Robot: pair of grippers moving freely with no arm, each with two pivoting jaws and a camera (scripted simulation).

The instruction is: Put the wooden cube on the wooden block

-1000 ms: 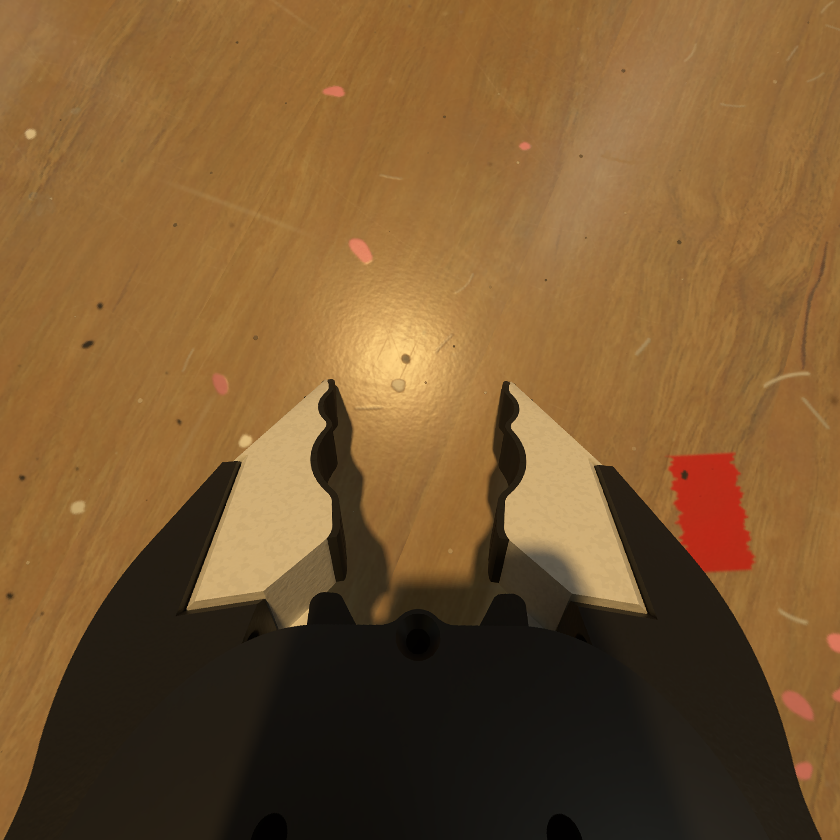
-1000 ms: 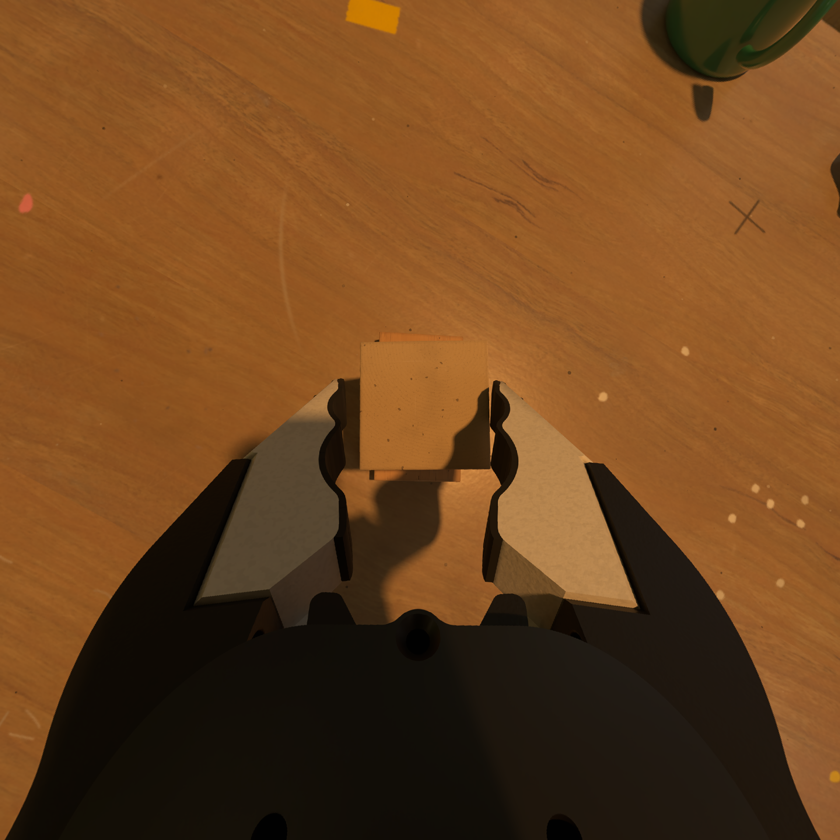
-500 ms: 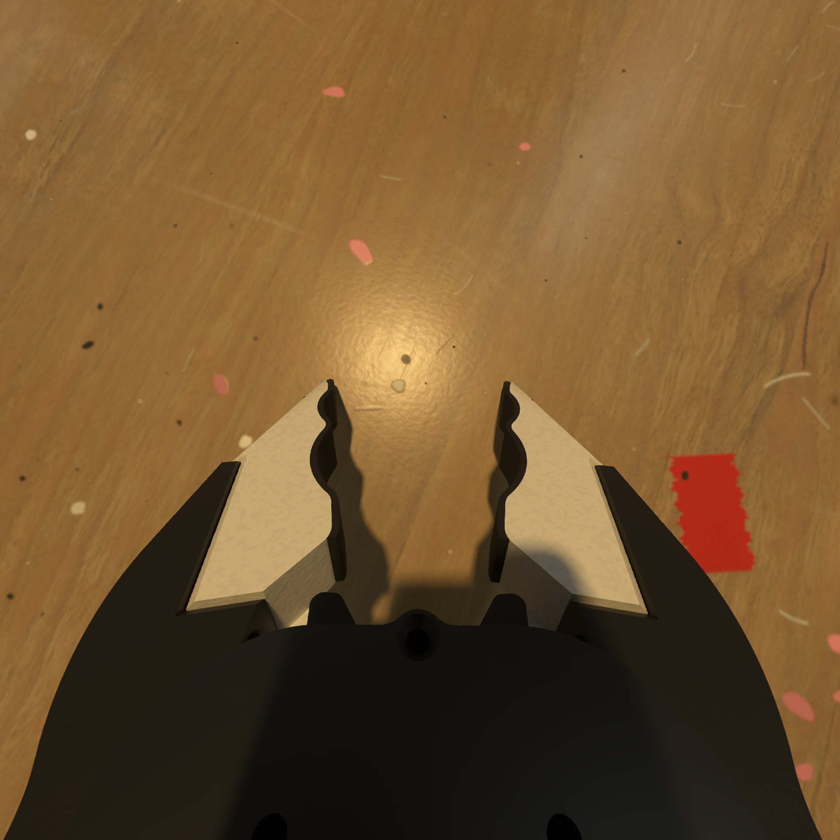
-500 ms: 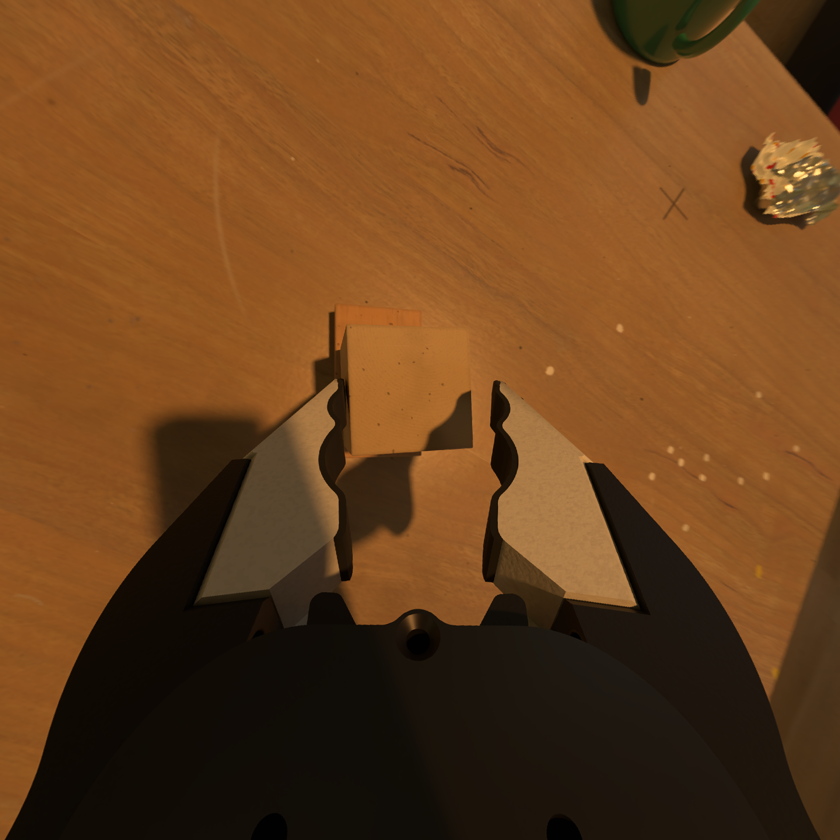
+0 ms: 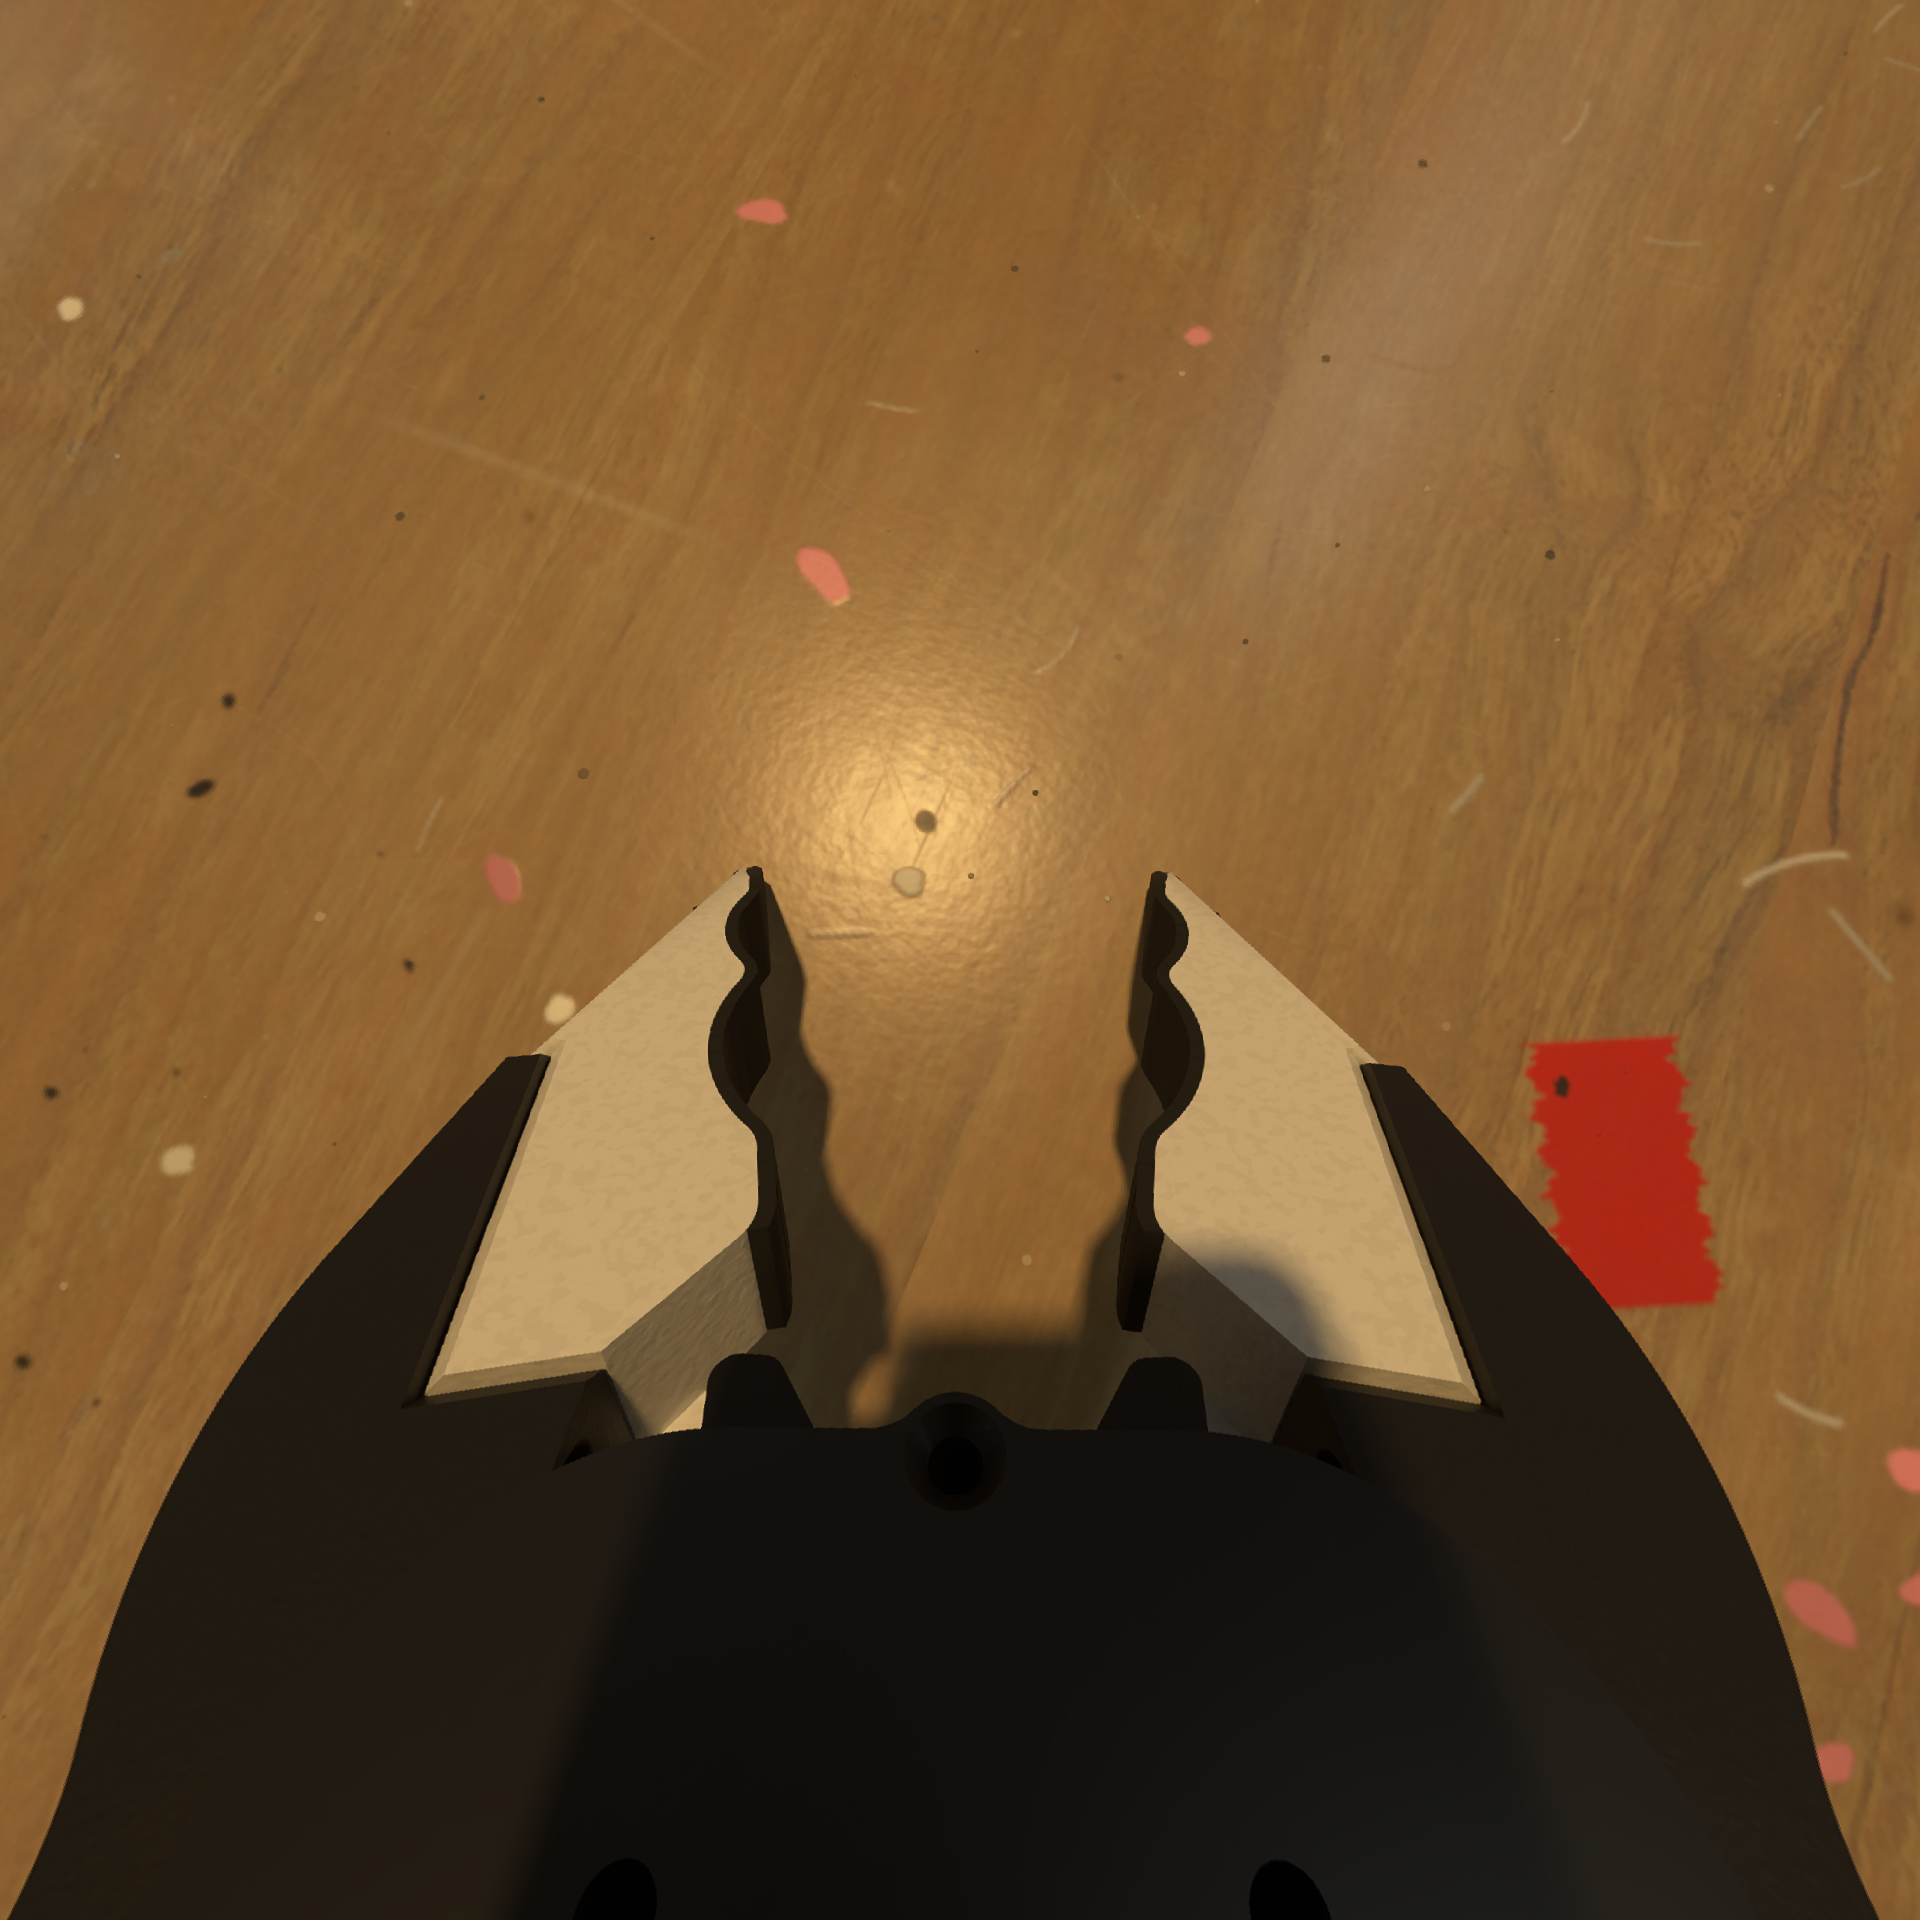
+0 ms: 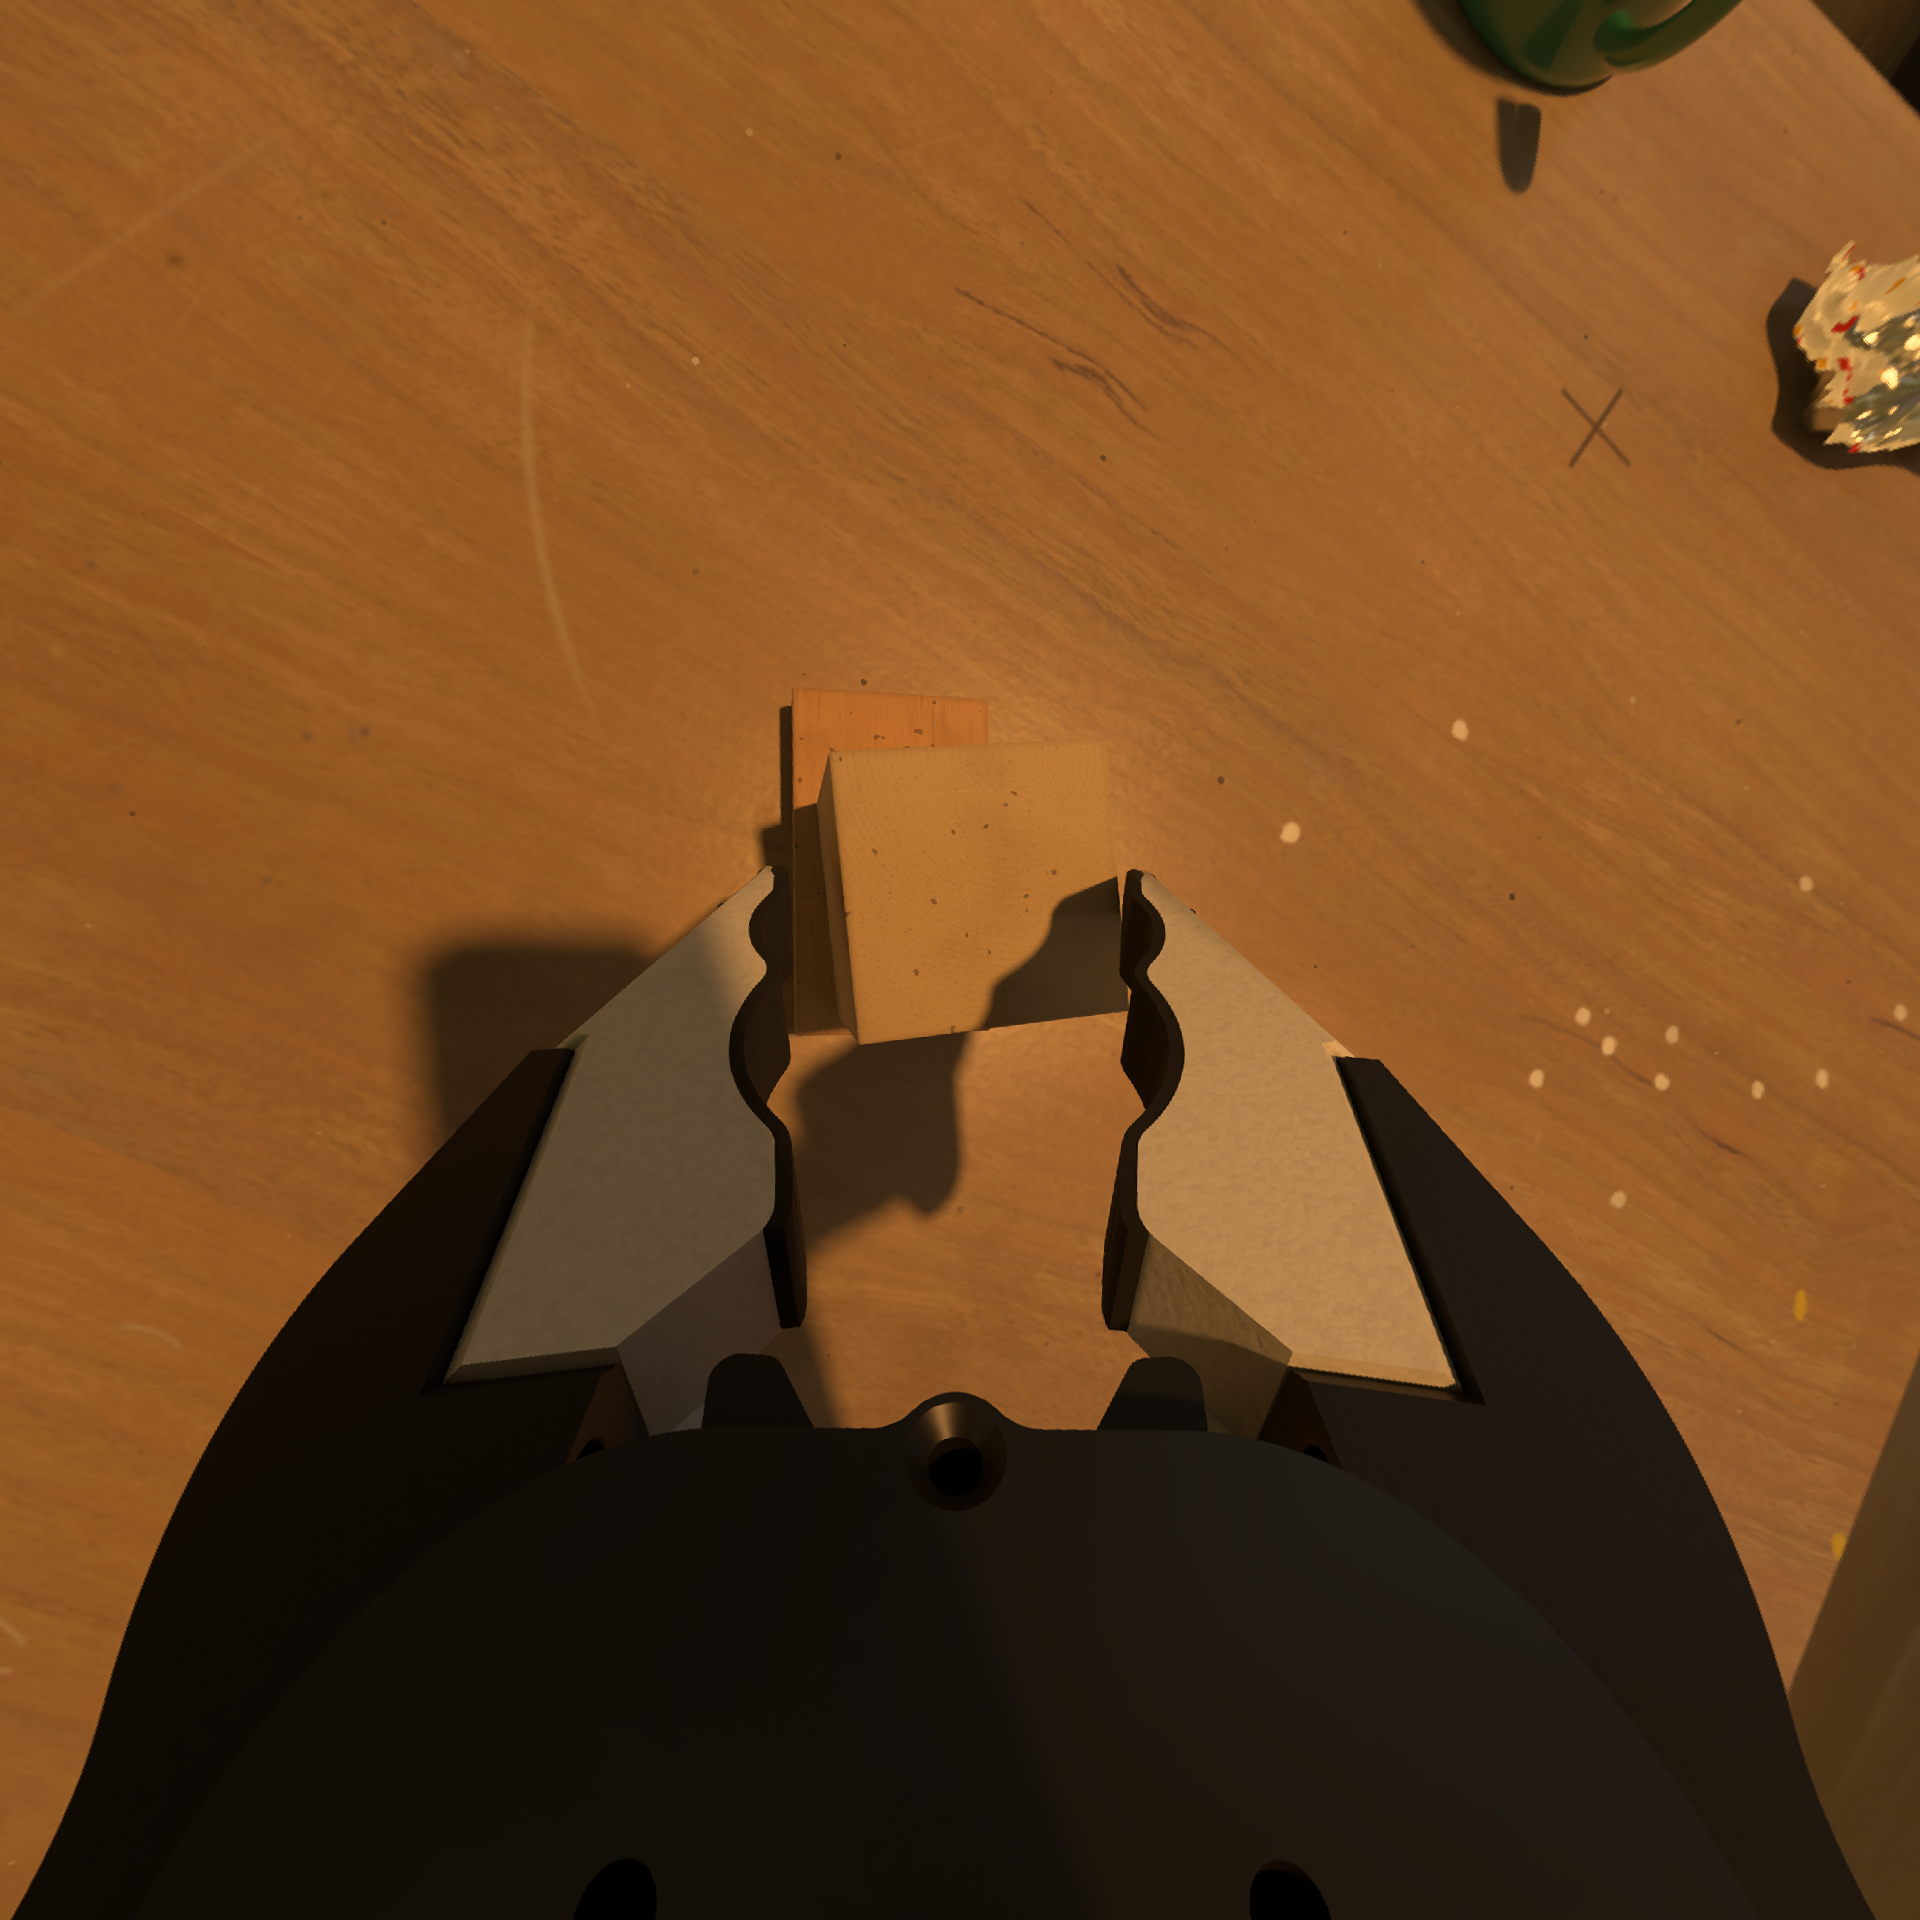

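Note:
In the right wrist view a light wooden cube [image 6: 966, 883] rests on a flatter, more orange wooden block [image 6: 883, 719]. The block shows behind the cube and along its left side. My right gripper [image 6: 951, 878] is open, with its fingertips on either side of the cube's near half. The right fingertip [image 6: 1143, 914] is close against the cube's right edge, and a gap shows on the left. My left gripper [image 5: 956, 878] is open and empty over bare wooden table. Neither the cube nor the block shows in the left wrist view.
A green mug [image 6: 1569, 42] stands at the far right and a crumpled foil ball [image 6: 1865, 384] lies at the right edge. A thin X mark [image 6: 1597, 426] is on the table beside it. A red patch [image 5: 1621, 1169] lies right of my left gripper.
My right gripper has shifted and turned over the cube, so more of the block shows at the cube's left and back. The foil ball has come into view. The left gripper has not moved.

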